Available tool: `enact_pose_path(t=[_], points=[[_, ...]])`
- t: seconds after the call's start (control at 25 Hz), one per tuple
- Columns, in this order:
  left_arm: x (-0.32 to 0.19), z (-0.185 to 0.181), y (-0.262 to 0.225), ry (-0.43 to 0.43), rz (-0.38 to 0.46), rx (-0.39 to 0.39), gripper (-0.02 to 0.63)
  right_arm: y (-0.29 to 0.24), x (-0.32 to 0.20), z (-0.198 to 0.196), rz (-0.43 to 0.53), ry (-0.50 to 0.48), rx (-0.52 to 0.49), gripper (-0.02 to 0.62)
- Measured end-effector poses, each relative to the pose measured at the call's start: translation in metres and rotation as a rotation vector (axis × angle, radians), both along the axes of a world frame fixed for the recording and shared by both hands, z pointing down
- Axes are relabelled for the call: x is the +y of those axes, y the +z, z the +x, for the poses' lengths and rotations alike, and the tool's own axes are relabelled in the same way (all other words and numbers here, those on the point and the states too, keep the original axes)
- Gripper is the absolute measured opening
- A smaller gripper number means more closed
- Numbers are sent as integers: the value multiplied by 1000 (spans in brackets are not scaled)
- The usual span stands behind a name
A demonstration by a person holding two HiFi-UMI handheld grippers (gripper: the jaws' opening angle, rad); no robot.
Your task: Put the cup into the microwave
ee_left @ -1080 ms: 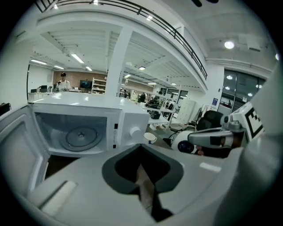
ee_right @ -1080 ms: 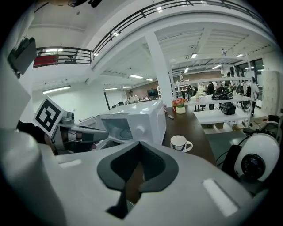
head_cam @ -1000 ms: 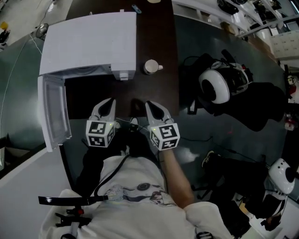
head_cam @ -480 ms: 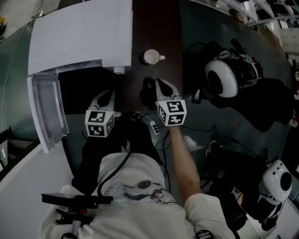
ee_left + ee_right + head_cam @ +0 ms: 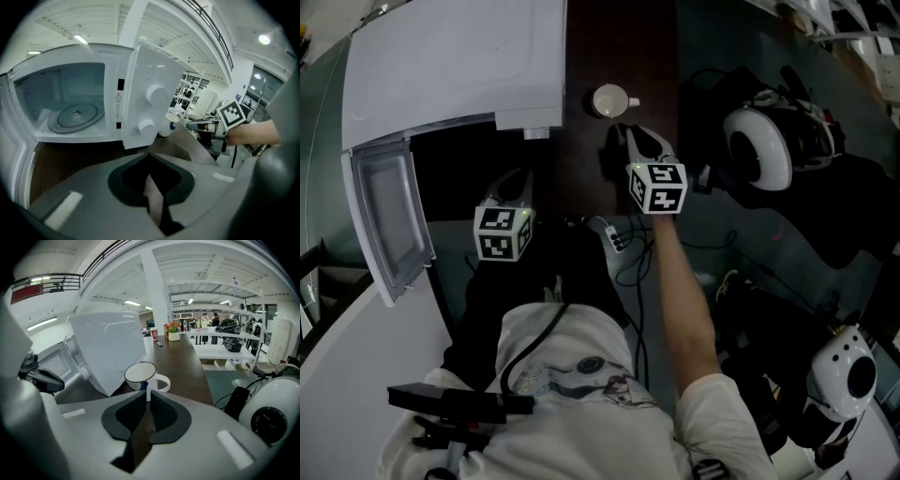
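The white cup (image 5: pixel 609 100) with a dark rim stands upright on the brown table (image 5: pixel 619 37), just right of the white microwave (image 5: pixel 459 66). The microwave's door (image 5: pixel 389 216) hangs open at the left, and the glass turntable (image 5: pixel 75 115) shows inside. My right gripper (image 5: pixel 630 134) is a short way in front of the cup (image 5: pixel 140 376) and points at it. Its jaws have just been opening: a narrow gap shows at the right gripper (image 5: pixel 146 392), with nothing in it. My left gripper (image 5: pixel 517 180) hangs before the open cavity, tips together and empty.
A white and black headset (image 5: pixel 759 150) lies on dark bags to the right of the table. A cable with a small block (image 5: pixel 614 234) runs between my arms. The microwave's knob panel (image 5: pixel 150 108) stands between the cavity and the cup (image 5: pixel 169 125).
My right gripper has travelled forward from beside my body to just short of the cup. The left gripper has sunk slightly towards the open microwave.
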State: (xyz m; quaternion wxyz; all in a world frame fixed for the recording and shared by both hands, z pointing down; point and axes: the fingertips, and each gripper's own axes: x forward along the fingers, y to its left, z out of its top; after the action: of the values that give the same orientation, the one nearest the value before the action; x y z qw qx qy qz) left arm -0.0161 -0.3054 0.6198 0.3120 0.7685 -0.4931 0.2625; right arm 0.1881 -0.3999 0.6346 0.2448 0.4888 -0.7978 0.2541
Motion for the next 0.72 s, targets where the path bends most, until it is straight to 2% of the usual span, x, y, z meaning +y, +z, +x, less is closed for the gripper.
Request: enact_pose_path(t=[0.24,0.52,0.72], points=[[0,4,12,9,-32,-3,0,17,-18,8,-17,14,19,41],[3,9,20,19,-55,-7,0,33,-42,14,-25,40,47,86],[10,10,20,33,-70,-16,0,36,-58,17,-1,67,62,109]])
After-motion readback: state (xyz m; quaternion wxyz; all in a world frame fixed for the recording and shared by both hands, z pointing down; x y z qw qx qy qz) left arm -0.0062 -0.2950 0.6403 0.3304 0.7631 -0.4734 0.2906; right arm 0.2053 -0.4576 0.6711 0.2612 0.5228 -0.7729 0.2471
